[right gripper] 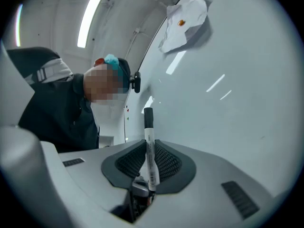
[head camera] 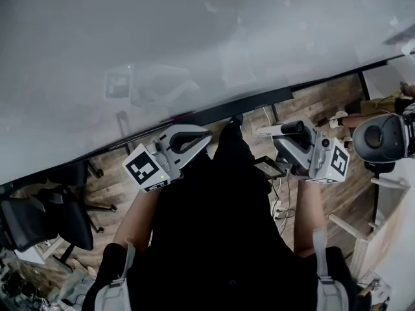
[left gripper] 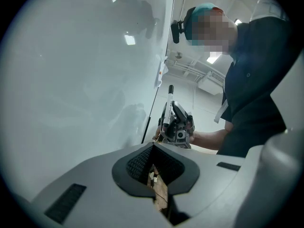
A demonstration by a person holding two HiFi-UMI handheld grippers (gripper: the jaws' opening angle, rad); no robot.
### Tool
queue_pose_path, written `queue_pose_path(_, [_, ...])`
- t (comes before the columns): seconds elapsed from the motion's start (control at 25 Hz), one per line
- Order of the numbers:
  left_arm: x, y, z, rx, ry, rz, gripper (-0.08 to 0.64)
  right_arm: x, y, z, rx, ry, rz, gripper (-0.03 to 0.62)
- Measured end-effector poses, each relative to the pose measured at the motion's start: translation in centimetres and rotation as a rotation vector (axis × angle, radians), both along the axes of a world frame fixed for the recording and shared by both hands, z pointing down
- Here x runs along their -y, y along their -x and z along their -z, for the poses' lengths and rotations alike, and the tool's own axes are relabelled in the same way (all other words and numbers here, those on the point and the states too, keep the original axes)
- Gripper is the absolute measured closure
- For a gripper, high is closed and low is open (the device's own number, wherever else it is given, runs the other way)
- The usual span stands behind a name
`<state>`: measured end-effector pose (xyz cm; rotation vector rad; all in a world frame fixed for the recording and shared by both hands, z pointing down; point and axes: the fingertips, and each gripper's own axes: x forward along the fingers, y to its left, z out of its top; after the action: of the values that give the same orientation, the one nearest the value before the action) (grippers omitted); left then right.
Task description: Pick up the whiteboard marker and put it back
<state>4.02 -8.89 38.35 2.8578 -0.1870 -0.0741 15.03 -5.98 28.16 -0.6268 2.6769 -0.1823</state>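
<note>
My right gripper [right gripper: 148, 144] is clenched on the whiteboard marker [right gripper: 149, 152]. The ribbed dark pads press its white barrel from both sides, and the black-capped end sticks out past the fingertips, pointing up alongside the whiteboard [head camera: 194, 44]. From the pictures I can't tell whether the cap touches the board or stands just off it. My left gripper [head camera: 205, 137] has its jaws drawn together with nothing between them. Its own view shows only a thin slit at the pads, with wood floor visible through it. It is held at about the same height as the right one, on the other side of my dark-clothed torso, and the two are well apart.

The whiteboard is a broad, glossy pale surface filling the upper part of the head view, with a dark lower edge running diagonally across it. Faint reflections of the grippers show on it. High on the board, in the right gripper view, a crumpled white sheet [right gripper: 185, 14] is stuck to the board with a small orange dot on it.

Below the board is a wood-plank floor [head camera: 324, 102]. A black office chair [head camera: 39, 220] stands to my left, and loose cables [head camera: 280, 206] lie on the floor near my right arm. A long ceiling light strip [right gripper: 92, 14] glows overhead.
</note>
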Motion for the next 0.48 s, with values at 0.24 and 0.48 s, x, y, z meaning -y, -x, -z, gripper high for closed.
queue_pose_path(0.24, [-0.8,-0.2,0.1,-0.015,-0.018,-0.023,0.549,-1.0,-2.5,1.2,0.197,0.005,0.037,0.526])
queue_pose_path(0.48, [-1.4,-0.2,0.2,-0.042,-0.038,-0.032,0.549,-1.7,-3.7,1.0,0.288,0.019,0.067,0.526])
